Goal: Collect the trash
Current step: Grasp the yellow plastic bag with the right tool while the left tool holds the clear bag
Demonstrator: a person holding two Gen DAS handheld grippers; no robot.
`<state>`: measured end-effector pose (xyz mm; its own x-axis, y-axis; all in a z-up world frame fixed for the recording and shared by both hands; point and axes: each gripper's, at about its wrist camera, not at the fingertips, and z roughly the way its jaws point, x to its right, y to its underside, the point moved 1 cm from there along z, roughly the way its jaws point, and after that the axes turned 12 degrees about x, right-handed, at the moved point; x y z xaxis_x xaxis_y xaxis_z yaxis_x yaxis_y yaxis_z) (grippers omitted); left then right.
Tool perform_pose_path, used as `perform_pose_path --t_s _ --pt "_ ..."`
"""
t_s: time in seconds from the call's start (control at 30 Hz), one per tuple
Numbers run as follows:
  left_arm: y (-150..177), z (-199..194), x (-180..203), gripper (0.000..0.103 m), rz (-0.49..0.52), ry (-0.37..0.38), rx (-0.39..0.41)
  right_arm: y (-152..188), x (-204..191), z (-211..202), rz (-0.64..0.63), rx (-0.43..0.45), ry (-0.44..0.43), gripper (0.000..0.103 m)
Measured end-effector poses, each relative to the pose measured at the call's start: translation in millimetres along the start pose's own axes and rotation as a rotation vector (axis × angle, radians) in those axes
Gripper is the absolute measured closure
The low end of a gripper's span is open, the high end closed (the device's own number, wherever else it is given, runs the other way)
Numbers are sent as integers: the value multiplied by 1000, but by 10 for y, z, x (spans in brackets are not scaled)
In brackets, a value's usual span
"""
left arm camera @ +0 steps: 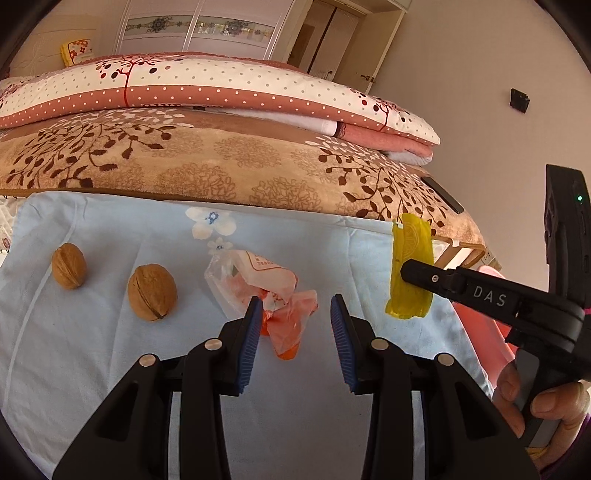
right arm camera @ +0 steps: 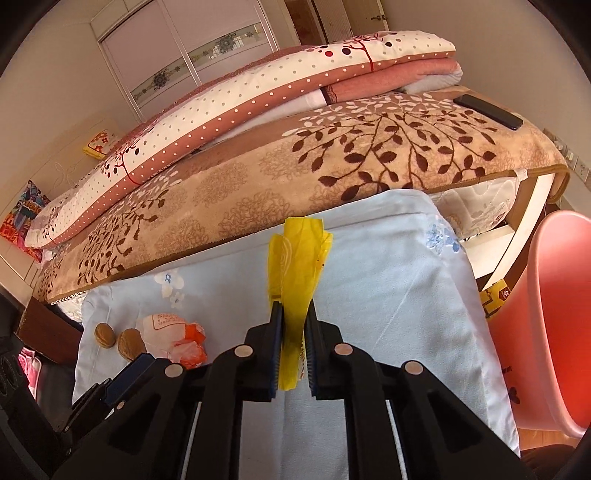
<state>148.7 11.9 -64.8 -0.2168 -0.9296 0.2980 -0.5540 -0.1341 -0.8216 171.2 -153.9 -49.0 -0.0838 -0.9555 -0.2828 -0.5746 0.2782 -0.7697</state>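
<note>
Looking across the scene, we note the following.

Surface: we see a pale blue cloth with white and blue flower prints spread flat, lightly creased, its far edge meeting the bed.

Yellow wrapper: we see the yellow wrapper pinched in the right gripper, its jaws closed on the lower part while the rest stands up above the fingertips; in the left wrist view it hangs clear of the cloth at the right edge.

Right hand: we see fingers wrapped round the handle of that gripper at the lower right of the left wrist view.

Left gripper: we see the left gripper with its jaws apart and nothing pressed between the blue pads, held low over the cloth.

Orange wrapper: we see a crumpled orange wrapper lying on the cloth between and just beyond the left fingertips, touching a clear-and-white packet with printed text.

Walnuts: we see two walnuts on the cloth to the left of the packet, near each other but apart.

Bed: we see a tan blanket with brown leaf branches, and on it a folded quilt in white and pink with dots.

On the blanket: we see a dark phone near its right corner.

Room: we see a wardrobe with patterned glass bands behind the bed, beige walls, and a pink plastic chair at the right.
</note>
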Motion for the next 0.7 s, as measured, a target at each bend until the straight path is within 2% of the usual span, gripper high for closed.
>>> perform_pose_path --t_s 0.2,0.43,0.5,0.6,0.7 --pt "69 135 139 65 96 -50 -3 31 91 -70 16 6 -13 92" --pt "71 152 168 65 112 -77 -2 34 133 -91 25 1 -20 92" --pt "68 148 148 65 102 -74 -1 38 118 -87 25 0 -23 92" --pt "63 177 65 66 66 -113 -17 40 85 -104 16 4 -23 92" --pt "53 160 -4 73 34 -99 -14 34 57 -127 9 10 -26 92"
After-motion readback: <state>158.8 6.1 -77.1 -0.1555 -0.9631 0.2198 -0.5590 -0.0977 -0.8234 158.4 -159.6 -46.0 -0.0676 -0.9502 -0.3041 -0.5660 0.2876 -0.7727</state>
